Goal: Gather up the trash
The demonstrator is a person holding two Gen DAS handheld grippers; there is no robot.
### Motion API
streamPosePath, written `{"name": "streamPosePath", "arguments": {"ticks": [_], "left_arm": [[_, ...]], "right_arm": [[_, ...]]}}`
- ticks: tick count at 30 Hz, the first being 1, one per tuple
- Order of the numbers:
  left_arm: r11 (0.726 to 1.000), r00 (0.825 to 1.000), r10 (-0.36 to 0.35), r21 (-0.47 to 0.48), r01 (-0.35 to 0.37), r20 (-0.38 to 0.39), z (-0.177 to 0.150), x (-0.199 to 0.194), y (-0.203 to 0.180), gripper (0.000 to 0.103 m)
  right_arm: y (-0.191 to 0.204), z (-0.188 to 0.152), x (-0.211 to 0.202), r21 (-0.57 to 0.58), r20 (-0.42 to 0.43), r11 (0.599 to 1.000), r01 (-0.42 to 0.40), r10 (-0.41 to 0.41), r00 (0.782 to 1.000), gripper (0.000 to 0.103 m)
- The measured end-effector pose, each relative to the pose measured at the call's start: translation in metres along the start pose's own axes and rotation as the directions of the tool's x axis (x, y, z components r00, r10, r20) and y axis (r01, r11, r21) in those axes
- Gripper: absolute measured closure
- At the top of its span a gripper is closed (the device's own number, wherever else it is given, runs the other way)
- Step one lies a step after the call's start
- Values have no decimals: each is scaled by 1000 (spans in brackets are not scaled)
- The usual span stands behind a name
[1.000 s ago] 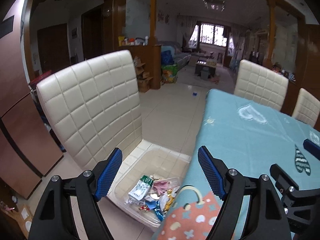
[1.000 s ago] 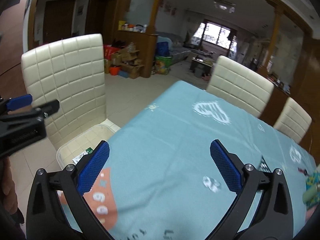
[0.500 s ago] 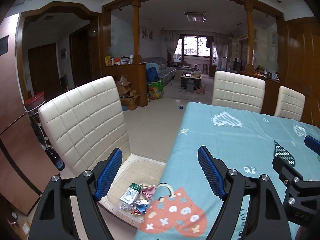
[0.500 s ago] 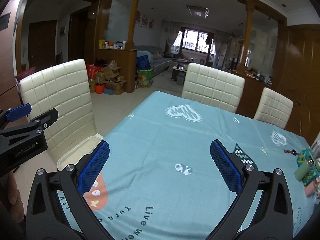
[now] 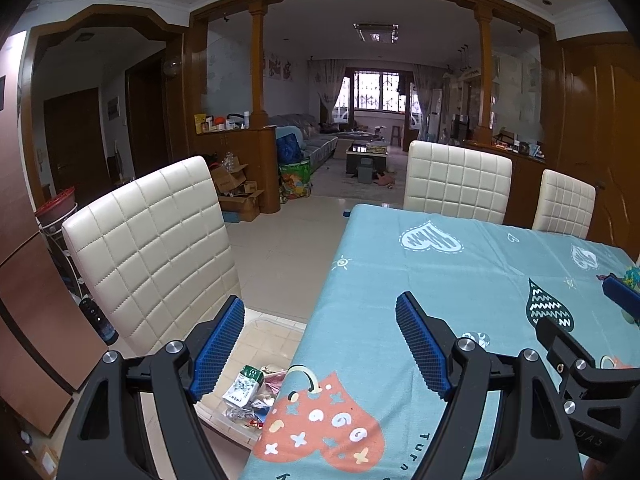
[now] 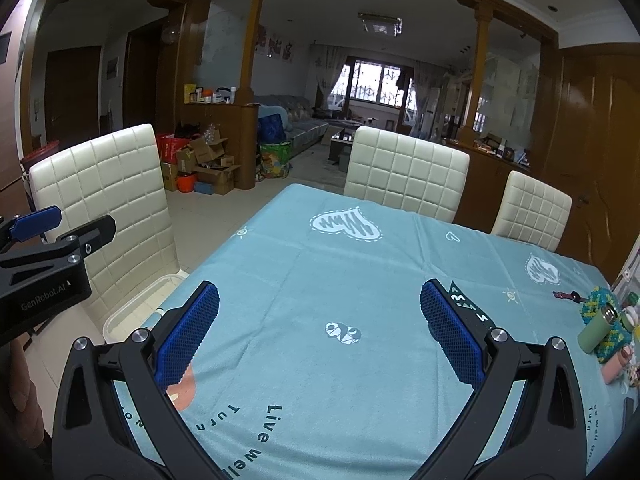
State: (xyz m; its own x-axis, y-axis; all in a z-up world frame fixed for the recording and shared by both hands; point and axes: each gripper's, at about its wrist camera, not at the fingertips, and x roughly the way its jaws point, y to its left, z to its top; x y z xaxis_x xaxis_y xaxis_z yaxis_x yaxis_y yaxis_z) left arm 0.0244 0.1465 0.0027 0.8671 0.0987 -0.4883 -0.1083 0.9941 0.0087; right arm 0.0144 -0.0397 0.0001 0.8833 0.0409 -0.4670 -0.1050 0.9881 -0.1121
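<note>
Over table [image 6: 320,272]: my left hand-held gripper [image 5: 320,344] and right hand-held gripper [image 6: 320,332] both wide, empty. Trash [image 5: 250,390] sits in bin [image 5: 276,326] on chair [image 5: 152,248]. Table looks clean; scan right edge before stopping.

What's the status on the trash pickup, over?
Left claw open, empty. Right claw open, empty. Wrappers sit in clear bin on chair seat beside the table. Nothing in the way.
</note>
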Motion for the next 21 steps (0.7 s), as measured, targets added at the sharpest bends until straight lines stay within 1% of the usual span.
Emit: {"name": "streamPosePath", "arguments": {"ticks": [1, 2, 3, 7, 21], "left_arm": [[1000, 1000, 0, 3, 0, 1, 0, 0, -1, 25], [1000, 1000, 1, 5, -1, 4, 0, 0, -1, 16], [1000, 1000, 4, 7, -4, 14, 0, -2, -1, 12], [1000, 999, 11, 10, -11, 41, -1, -8, -3, 12], [1000, 999, 8, 6, -8, 41, -2, -10, -1, 11]], "right_arm": [[0, 0, 0, 1, 2, 1000, 1, -1, 1000, 4], [0, 0, 0, 3, 2, 1000, 2, -2, 1000, 4], [0, 0, 0, 4, 1, 1000, 3, -3, 1000, 4], [-1, -1, 1, 11, -5, 1000, 9, -9, 1000, 4], [0, -1, 0, 5, -3, 1000, 3, -3, 1000, 4]]}}
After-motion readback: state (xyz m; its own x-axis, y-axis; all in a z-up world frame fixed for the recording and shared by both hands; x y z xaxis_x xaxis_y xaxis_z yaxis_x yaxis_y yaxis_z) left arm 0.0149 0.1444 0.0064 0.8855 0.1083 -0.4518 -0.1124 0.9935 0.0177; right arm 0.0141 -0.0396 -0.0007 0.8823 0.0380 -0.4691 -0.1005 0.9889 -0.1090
